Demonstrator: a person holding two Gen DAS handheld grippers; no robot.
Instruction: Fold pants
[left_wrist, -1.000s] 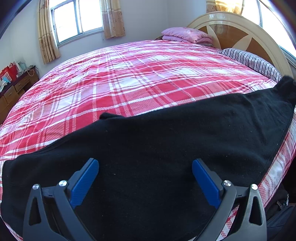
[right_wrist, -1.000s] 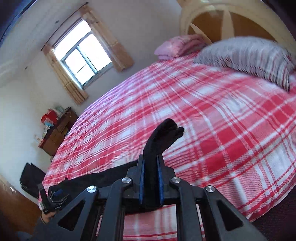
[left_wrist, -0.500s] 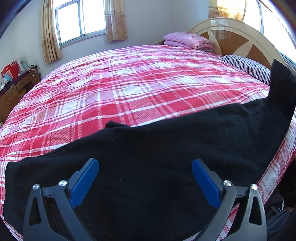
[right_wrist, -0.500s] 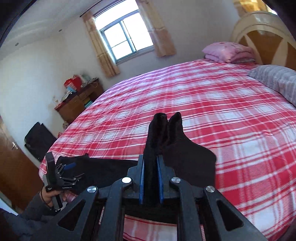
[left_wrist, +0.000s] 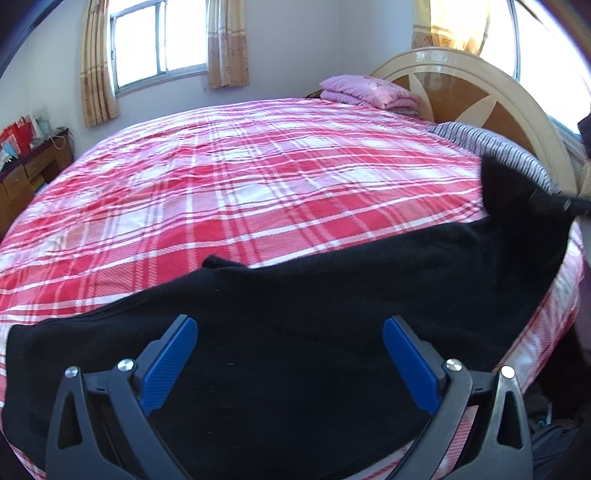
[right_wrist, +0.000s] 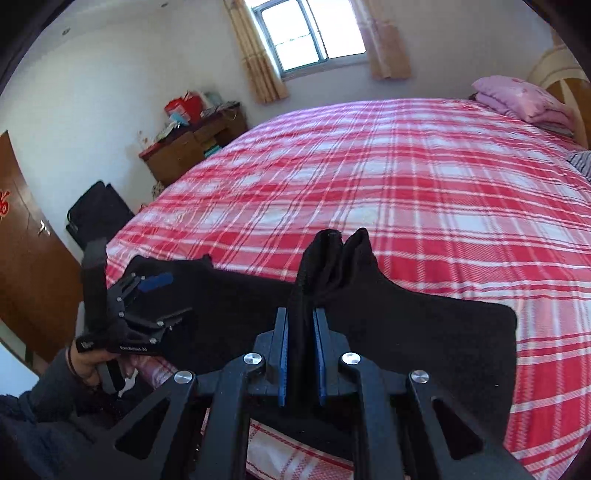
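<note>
Plainly, the black pants (left_wrist: 332, 314) lie spread along the near edge of the red plaid bed (left_wrist: 258, 184), one end lifted at the far right. From the left wrist view, the left gripper (left_wrist: 290, 354) hovers over the middle of the fabric with its blue pads (left_wrist: 168, 360) spread wide apart and nothing between them. That view shows only a sliver of the right gripper at the frame's right edge, where the raised cloth meets it. The right wrist view fills this in: the right gripper (right_wrist: 300, 354) has its fingers pinched narrow on a bunched fold of the pants (right_wrist: 332, 266), which stands up beyond the fingertips. It also shows the left gripper (right_wrist: 147, 295) held by a hand (right_wrist: 92, 360) at the far end of the garment, plus a wooden door (right_wrist: 26, 240) and a cluttered dresser (right_wrist: 192, 144). Only the left wrist view shows the arched headboard (left_wrist: 480, 85) in full; both catch the folded pink blanket (left_wrist: 369, 92).
</note>
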